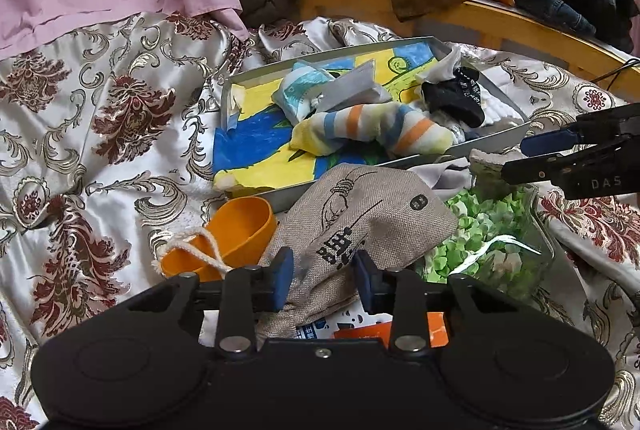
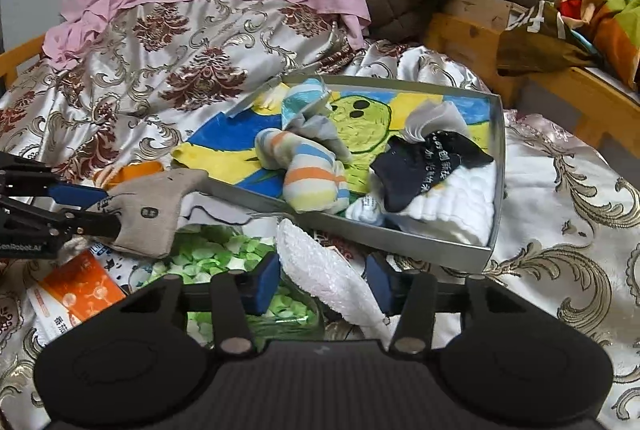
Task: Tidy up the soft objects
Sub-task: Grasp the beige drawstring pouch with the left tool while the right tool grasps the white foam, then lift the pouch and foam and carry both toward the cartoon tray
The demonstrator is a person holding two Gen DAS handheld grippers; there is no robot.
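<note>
One beige burlap pouch (image 1: pixel 360 213), black printed characters, pinched by left gripper (image 1: pixel 323 280) fingers; white terry cloth (image 2: pixel 328 278) between right gripper (image 2: pixel 323 284) fingers, contact unclear; "DAS" legible.

Orange-and-blue-striped sock (image 1: pixel 372 131), beige pouch (image 1: pixel 360 213)

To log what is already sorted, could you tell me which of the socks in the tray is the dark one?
The black sock with white lettering, lying on white cloths by the tray's right wall; the striped sock mid-tray is pastel.
</note>
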